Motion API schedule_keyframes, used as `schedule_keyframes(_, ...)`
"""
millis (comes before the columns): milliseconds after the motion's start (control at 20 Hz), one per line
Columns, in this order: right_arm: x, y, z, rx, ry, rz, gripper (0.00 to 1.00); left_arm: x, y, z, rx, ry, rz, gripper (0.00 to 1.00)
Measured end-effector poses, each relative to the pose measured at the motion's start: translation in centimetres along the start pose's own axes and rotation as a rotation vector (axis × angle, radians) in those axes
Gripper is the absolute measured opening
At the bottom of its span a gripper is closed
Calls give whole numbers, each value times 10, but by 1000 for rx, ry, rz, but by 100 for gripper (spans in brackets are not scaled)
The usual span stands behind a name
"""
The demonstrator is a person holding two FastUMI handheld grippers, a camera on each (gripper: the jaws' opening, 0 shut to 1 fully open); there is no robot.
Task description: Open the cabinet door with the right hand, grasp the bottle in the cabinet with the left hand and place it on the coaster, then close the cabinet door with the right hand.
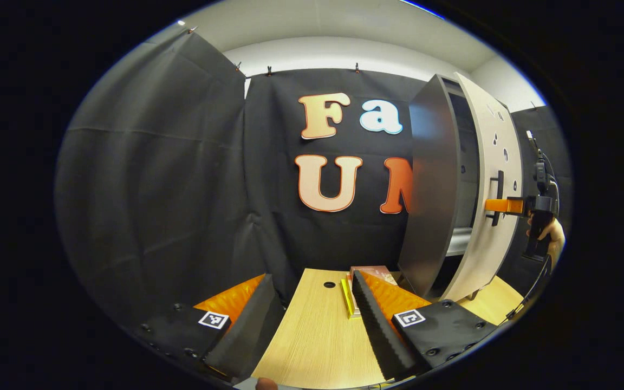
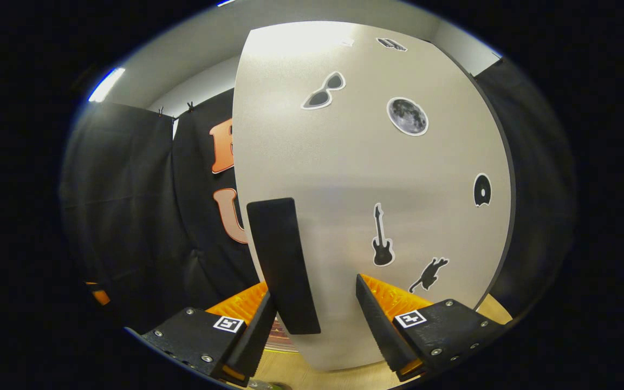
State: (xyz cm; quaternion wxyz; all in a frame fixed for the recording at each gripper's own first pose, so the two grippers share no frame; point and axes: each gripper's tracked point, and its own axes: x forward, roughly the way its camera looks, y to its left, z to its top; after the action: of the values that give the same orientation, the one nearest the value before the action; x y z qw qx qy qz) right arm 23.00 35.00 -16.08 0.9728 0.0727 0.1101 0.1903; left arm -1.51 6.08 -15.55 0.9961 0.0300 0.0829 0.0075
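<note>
Cabinet door (image 2: pixel 366 184) at frame centre has its handle (image 2: pixel 282 265) between the right gripper's (image 2: pixel 314 314) spread, unclamped fingers, so it might slip off mid-swing; left gripper (image 1: pixel 312 319) hangs released.

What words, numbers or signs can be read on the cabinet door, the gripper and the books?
Cabinet door: picture stickers, no words.
Right gripper: square code tags, no letters or numbers.
Books: covers too blurred to read.
</note>
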Motion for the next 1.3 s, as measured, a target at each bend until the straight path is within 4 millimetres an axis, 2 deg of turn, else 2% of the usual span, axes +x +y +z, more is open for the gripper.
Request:
schedule_keyframes(800,12,-7,-4,-99,-18,-145,89,12,32,2,-12,25,40,96)
schedule_keyframes(850,13,-7,-4,-100,-18,-149,89,13,35,3,-12,26,43,94)
schedule_keyframes(1000,15,-9,-4,-99,-14,-159,89,17,39,7,1,29,50,95)
schedule_keyframes(1300,15,-9,0,-99,9,-167,89,27,46,41,28,-11,62,95)
